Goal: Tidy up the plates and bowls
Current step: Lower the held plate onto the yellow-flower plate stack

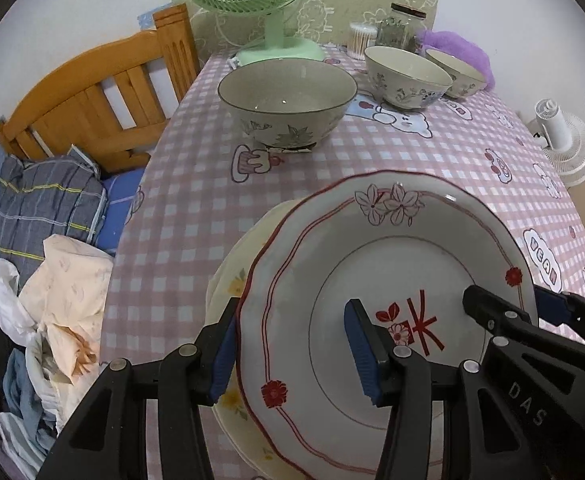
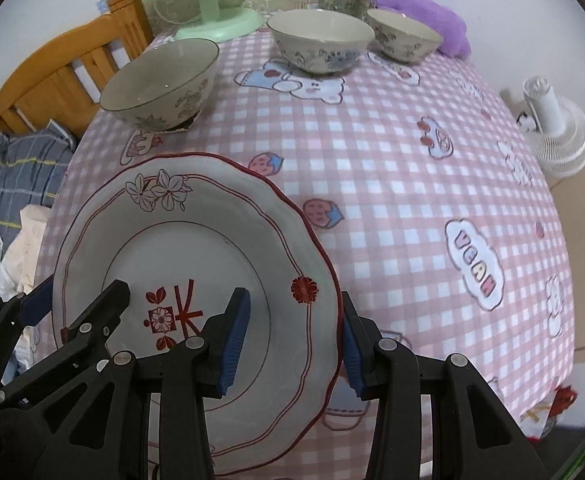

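A white plate with a red scalloped rim (image 1: 372, 248) (image 2: 196, 232) lies on a cream plate (image 1: 232, 276) at the table's near left. My left gripper (image 1: 292, 352) is open, its fingers either side of the red plate's left rim. My right gripper (image 2: 294, 344) is open, astride the right rim; it also shows in the left wrist view (image 1: 504, 312). A large grey bowl (image 1: 288, 100) (image 2: 160, 80) stands behind the plates. Two smaller floral bowls (image 1: 406, 76) (image 1: 456, 72) stand at the back right.
The table has a pink checked cloth (image 2: 392, 168). A green fan (image 1: 252, 0), a glass jar (image 1: 400, 28), cotton swabs and a purple fluffy thing (image 1: 464, 48) stand at the back. A wooden bed frame (image 1: 92, 96) and bedding are left; a white fan (image 2: 552, 128) right.
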Demonstrator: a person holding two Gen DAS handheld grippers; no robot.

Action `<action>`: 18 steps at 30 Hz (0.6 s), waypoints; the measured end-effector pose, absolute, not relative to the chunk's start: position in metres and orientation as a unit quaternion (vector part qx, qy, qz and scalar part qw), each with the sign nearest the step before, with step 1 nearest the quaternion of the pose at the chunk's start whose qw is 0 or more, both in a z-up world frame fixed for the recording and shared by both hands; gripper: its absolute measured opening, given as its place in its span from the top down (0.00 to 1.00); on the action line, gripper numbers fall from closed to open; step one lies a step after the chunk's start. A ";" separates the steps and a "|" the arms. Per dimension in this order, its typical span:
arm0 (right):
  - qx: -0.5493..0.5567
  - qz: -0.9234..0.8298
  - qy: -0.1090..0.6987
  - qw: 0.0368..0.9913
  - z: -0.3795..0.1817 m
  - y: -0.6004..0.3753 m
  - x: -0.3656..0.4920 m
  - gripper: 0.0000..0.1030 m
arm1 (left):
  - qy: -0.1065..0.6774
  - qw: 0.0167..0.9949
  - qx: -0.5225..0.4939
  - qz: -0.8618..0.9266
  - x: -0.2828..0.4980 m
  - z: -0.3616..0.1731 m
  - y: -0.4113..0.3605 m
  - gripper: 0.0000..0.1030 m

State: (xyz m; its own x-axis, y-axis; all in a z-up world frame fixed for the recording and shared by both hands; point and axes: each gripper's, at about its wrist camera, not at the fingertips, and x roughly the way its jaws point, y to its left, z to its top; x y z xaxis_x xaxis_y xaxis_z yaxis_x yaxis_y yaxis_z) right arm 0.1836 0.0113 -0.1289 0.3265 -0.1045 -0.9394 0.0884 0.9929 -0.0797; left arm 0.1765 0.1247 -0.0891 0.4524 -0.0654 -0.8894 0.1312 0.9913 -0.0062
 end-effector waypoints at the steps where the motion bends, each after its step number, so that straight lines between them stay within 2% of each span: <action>1: -0.008 -0.062 0.577 0.814 -0.129 0.012 0.184 0.56 | 0.520 0.852 0.038 -0.057 0.176 -0.090 0.124 0.51; 10: -0.017 -0.091 0.578 0.811 -0.134 0.012 0.187 0.57 | 0.513 0.853 0.074 -0.062 0.179 -0.092 0.117 0.53; 18: -0.016 -0.093 0.581 0.808 -0.132 0.012 0.188 0.59 | 0.513 0.853 0.072 -0.070 0.182 -0.092 0.120 0.49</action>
State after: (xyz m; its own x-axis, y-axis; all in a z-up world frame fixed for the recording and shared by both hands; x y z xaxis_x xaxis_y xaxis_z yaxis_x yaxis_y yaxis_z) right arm 0.1876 0.0119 -0.1325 0.3067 -0.1690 -0.9367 0.1316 0.9822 -0.1341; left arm 0.1819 0.1197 -0.0916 0.4647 -0.0461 -0.8843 0.1927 0.9800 0.0502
